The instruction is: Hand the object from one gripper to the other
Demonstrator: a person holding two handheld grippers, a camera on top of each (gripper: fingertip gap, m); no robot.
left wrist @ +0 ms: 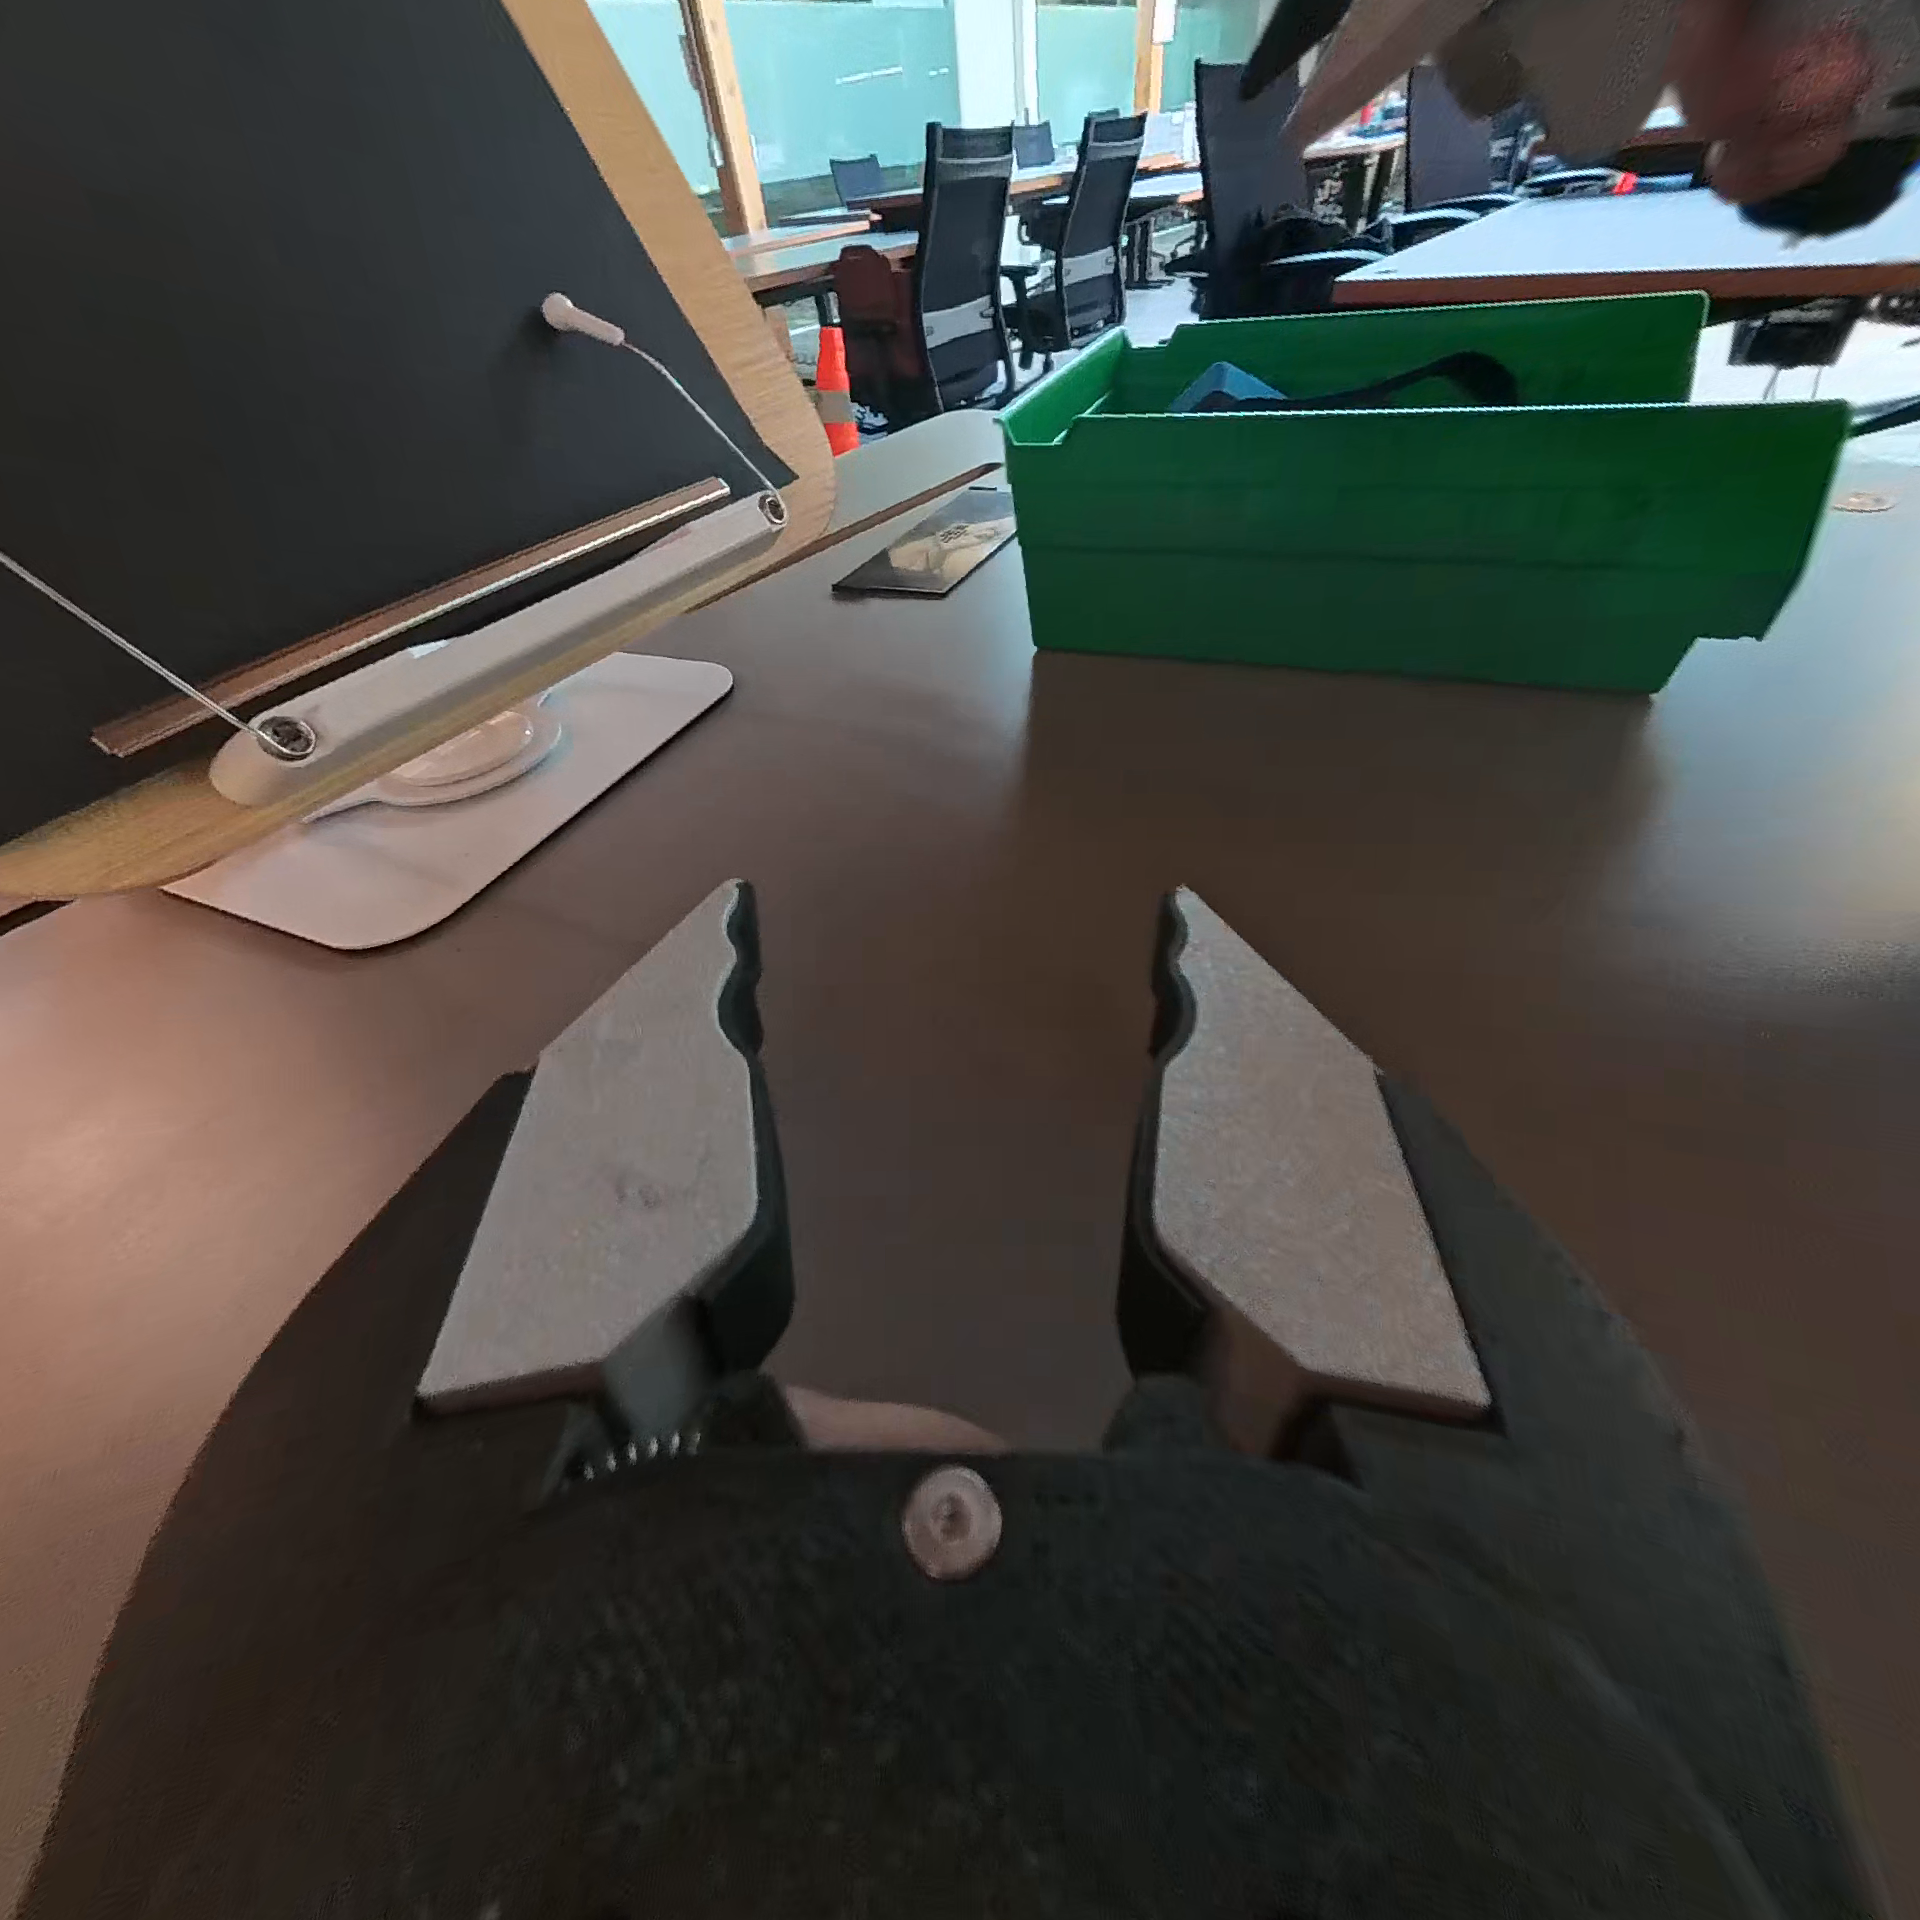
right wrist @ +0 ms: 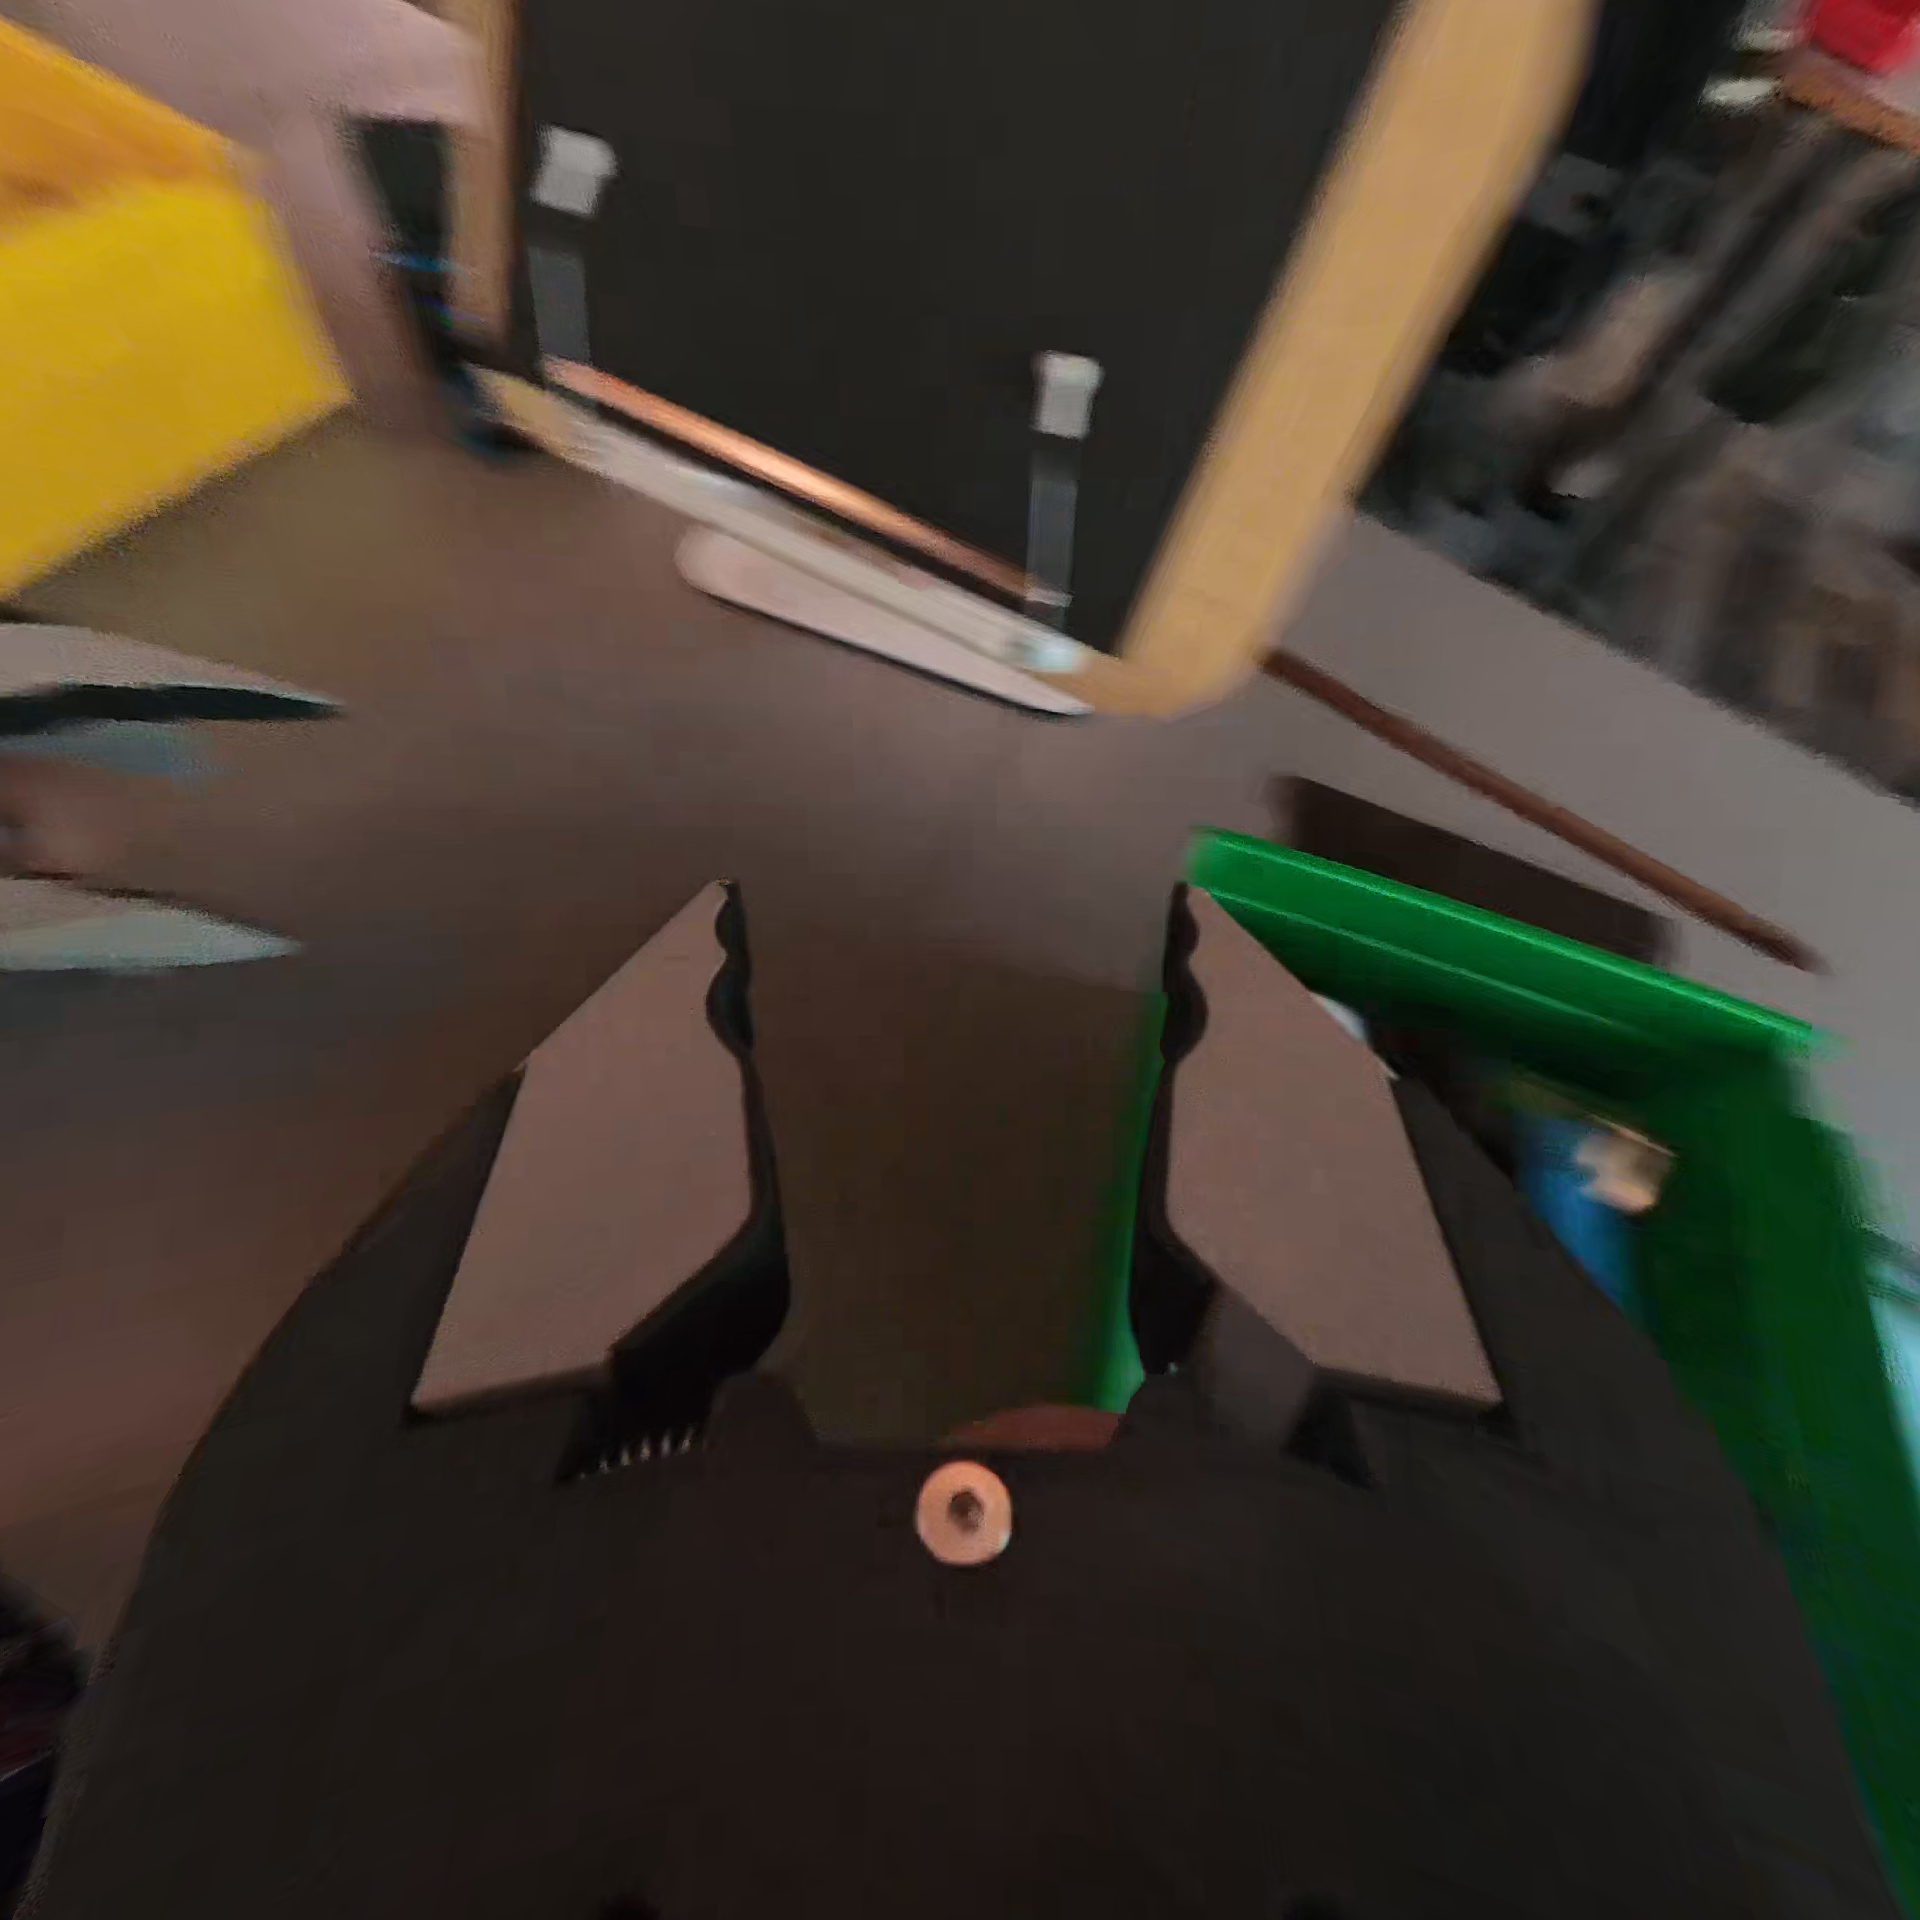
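Observation:
My left gripper (left wrist: 961, 904) is open and empty, low over the dark brown table (left wrist: 935, 790). My right gripper (right wrist: 956, 904) is open and empty too, over the table just left of a green bin (right wrist: 1507, 977). In the left wrist view the right gripper (left wrist: 1309, 83) is a blur high at the top right, above the green bin (left wrist: 1403, 540). The bin holds a blue object (left wrist: 1226, 390) with a black strap (left wrist: 1434, 374); the blue object also shows blurred in the right wrist view (right wrist: 1569, 1195). The left gripper (right wrist: 312, 826) shows at the left edge of the right wrist view.
A wooden-framed black book stand (left wrist: 312, 312) on a white base (left wrist: 468, 821) stands at the left; it shows in the right wrist view too (right wrist: 935, 260). A yellow bin (right wrist: 135, 343) is at that view's upper left. A dark card (left wrist: 935, 545) lies by the green bin. Office chairs and desks stand behind.

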